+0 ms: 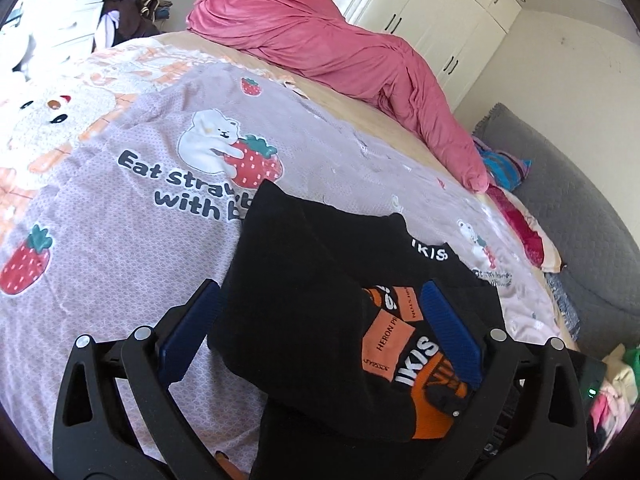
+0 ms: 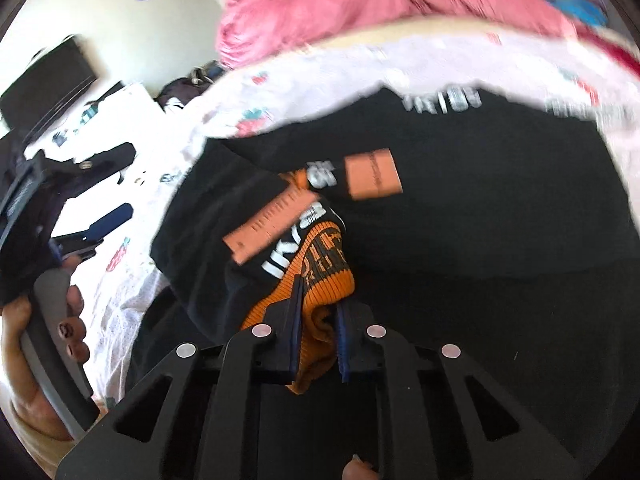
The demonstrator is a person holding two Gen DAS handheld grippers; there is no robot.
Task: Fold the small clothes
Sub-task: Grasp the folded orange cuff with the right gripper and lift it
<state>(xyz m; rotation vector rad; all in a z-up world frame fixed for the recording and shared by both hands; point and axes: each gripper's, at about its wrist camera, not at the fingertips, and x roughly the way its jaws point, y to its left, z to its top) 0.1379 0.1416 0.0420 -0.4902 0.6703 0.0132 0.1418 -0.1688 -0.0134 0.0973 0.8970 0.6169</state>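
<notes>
Tongs on the right (image 2: 318, 312) clamped tight on the orange ribbed cuff (image 2: 320, 268) of a black garment (image 2: 460, 216), blue pads (image 2: 343, 344) nearly meeting with the knit bunched between them. Spread wide, by contrast, the left tongs (image 1: 320, 320), blue pads (image 1: 448, 332) standing either side of the same garment (image 1: 296, 296) without pressing it; from the right wrist view, seen off to the side in a hand (image 2: 44, 344), jaws apart over the bedspread. Looked partly folded, that garment: black cloth doubled over itself in a rumpled heap, orange patches (image 1: 386, 344) with small dark lettering, white block letters (image 1: 416, 360) near the cuff and again at the far edge. Lay on a pale lilac bedspread (image 1: 120, 208) printed with strawberries, a white bear and the words "Eat straw…". Beyond, toward the far side of the bed, sprawled a pink duvet (image 1: 320, 36) in long twisted folds. Farther out stood white wardrobe doors (image 1: 420, 12) with dark handles and a grey padded seat (image 1: 560, 184) beside the bed. Right view blurred, so fine print unreadable there.
</notes>
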